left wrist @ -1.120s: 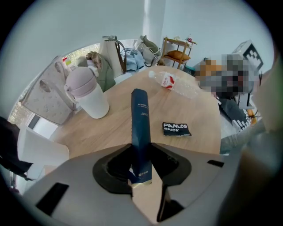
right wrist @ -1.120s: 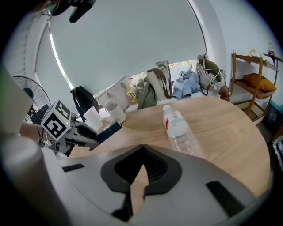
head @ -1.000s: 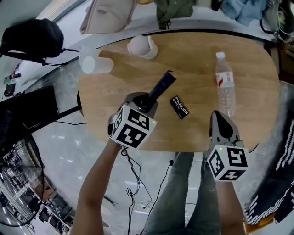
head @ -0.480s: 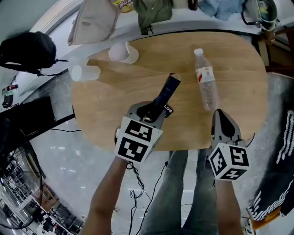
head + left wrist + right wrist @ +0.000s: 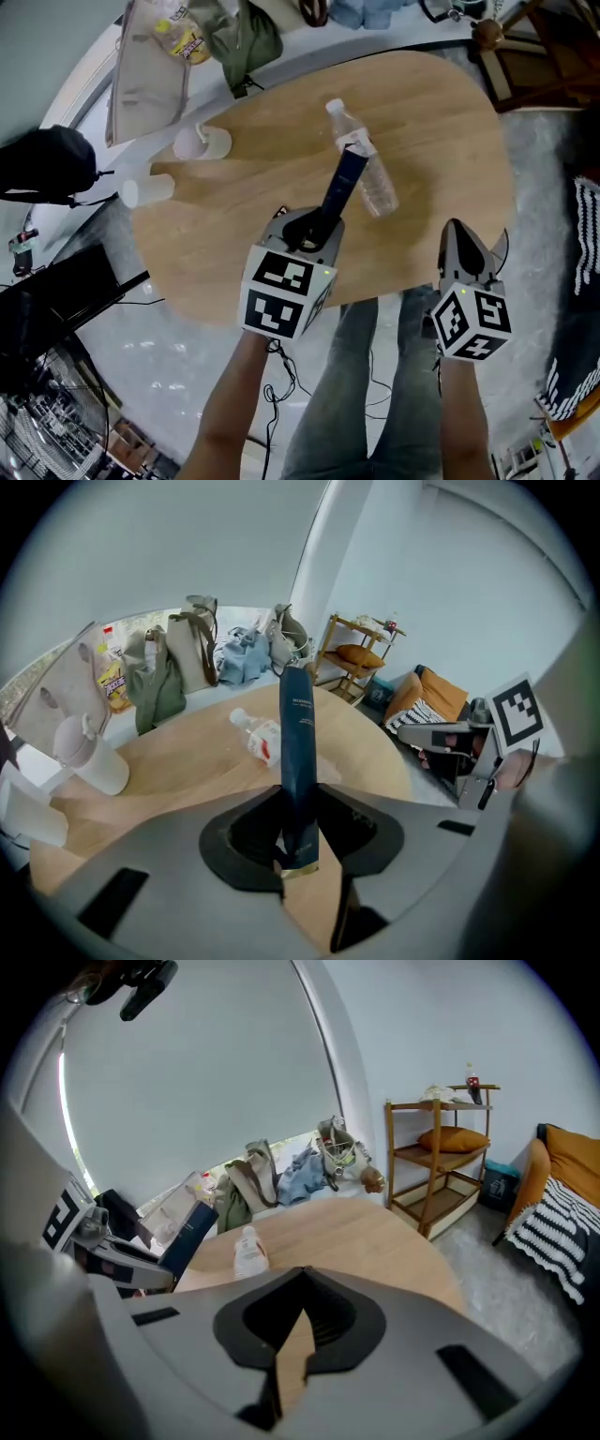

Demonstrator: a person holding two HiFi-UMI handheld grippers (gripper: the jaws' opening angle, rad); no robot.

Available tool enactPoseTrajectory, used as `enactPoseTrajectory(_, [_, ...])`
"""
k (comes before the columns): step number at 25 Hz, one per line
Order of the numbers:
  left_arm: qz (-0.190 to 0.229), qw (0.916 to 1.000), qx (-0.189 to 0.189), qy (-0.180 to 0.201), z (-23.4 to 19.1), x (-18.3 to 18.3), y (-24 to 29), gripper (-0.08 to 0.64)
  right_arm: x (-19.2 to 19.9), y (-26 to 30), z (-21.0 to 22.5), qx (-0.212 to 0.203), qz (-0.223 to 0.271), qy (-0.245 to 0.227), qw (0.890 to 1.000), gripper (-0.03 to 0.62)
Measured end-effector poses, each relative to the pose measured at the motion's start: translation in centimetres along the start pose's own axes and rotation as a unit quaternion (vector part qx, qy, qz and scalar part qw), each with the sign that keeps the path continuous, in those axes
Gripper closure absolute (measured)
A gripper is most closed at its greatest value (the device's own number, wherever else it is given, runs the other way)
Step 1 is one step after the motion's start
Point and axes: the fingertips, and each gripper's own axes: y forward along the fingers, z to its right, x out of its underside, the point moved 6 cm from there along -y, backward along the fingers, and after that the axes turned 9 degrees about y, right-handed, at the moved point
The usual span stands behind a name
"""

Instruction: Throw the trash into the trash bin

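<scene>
The left hand-held gripper [image 5: 298, 810] is clamped on the lower end of a slim, flat dark blue cardboard carton [image 5: 298, 733]. Its jaws have just been closing, and the dark pads now press on the carton's two broad faces. The carton stands straight up out of the jaws. It has matte faces, small pale print near the top, and a thin gold-coloured strip at its bottom edge. It is held over the smooth, oval, light wooden table [image 5: 441, 141], and in the head view its far end overlaps the bottle beyond it.

The right hand-held gripper [image 5: 301, 1281] has its jaws together with nothing between them; only a thin sliver of table shows through the slit below the tips. It hangs over the near edge of the table, well apart from the left one.

A clear, ribbed plastic water bottle with a white cap and a red and white label [image 5: 366, 173] lies on its side near the middle of the table. At the table's far left edge a frosted translucent plastic cup [image 5: 147, 190] lies on its side, near a white cup [image 5: 202, 143].
</scene>
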Motion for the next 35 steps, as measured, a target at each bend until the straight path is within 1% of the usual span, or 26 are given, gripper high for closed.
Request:
enactPoseTrajectory(5, [0.014, 0.9992, 0.034, 0.016, 3.1, -2.8, 1.3, 0.437, -0.6, -2.5, 3.5, 0.038, 0.028, 0.038, 0.998, 0.586])
enactPoseTrajectory(8, [0.01, 0.9984, 0.051, 0.021, 5.4, -4.0, 2.1, 0.439, -0.6, -4.2, 5.9, 0.058, 0.04, 0.056, 0.996, 0.586])
enactPoseTrajectory(11, [0.01, 0.9978, 0.062, 0.024, 8.2, -5.1, 2.8, 0.439, -0.2, -5.8, 8.8, 0.078, 0.039, 0.068, 0.994, 0.585])
enactPoseTrajectory(15, [0.011, 0.9967, 0.072, 0.034, 12.2, -6.3, 4.3, 0.439, 0.3, -8.5, 12.6, 0.101, 0.047, 0.071, 0.991, 0.586])
enactPoseTrajectory(21, [0.004, 0.9929, 0.103, 0.061, 19.1, -7.5, 7.1, 0.439, 1.9, -12.6, 19.2, 0.142, 0.063, 0.111, 0.982, 0.586])
enactPoseTrajectory(26, [-0.007, 0.9893, 0.125, 0.076, 24.4, -7.2, 9.7, 0.439, 3.3, -15.4, 23.8, 0.165, 0.071, 0.14, 0.974, 0.586])
enactPoseTrajectory(29, [-0.023, 0.9864, 0.137, 0.088, 27.6, -5.9, 11.7, 0.439, 4.7, -16.7, 26.1, 0.175, 0.068, 0.156, 0.97, 0.586])
enactPoseTrajectory(35, [-0.05, 0.9824, 0.147, 0.103, 33.2, -3.1, 16.5, 0.439, 7.6, -18.0, 31.1, 0.184, 0.054, 0.166, 0.967, 0.586])
